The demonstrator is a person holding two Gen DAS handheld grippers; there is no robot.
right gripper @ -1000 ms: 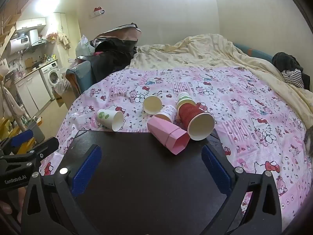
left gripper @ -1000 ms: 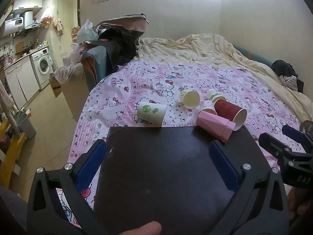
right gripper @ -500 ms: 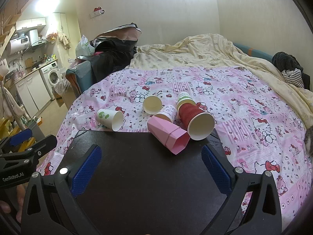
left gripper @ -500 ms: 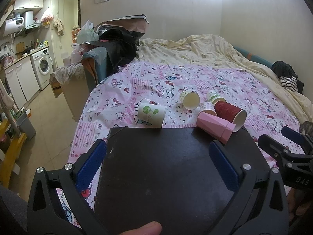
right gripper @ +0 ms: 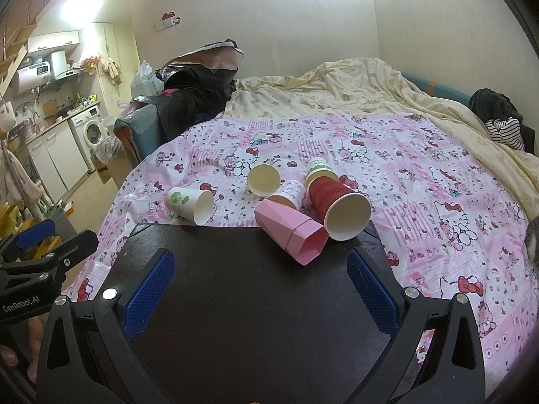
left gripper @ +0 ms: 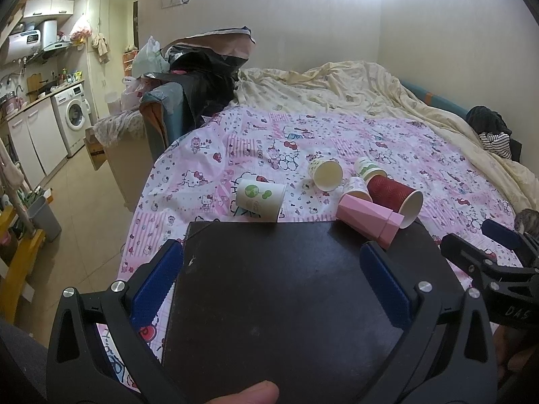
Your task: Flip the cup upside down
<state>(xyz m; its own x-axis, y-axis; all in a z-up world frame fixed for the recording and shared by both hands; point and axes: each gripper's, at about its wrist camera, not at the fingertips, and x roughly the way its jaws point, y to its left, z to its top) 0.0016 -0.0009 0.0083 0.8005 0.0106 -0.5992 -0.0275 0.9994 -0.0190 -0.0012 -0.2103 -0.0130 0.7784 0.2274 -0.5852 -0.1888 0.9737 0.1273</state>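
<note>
Several cups lie on their sides on the pink bedsheet past a black board [left gripper: 303,286] [right gripper: 249,296]. A white cup with a green print [left gripper: 260,199] [right gripper: 190,204] lies at the left. A pink faceted cup [left gripper: 369,219] [right gripper: 291,232] rests on the board's far edge. A red ribbed cup [left gripper: 395,197] [right gripper: 338,205] lies beside it, with smaller paper cups [left gripper: 325,174] [right gripper: 263,179] behind. My left gripper [left gripper: 269,279] and right gripper [right gripper: 259,282] are open and empty, hovering over the board, short of the cups.
A cream duvet [right gripper: 353,91] covers the far bed. Dark bags [left gripper: 202,77] are piled at the bed's left corner. The floor and a washing machine [left gripper: 74,118] lie to the left. Dark clothes [right gripper: 498,118] lie at the far right.
The left gripper has drifted slightly, so the cups sit a touch higher in its view. The cups have not moved. The right gripper is nearly still.
</note>
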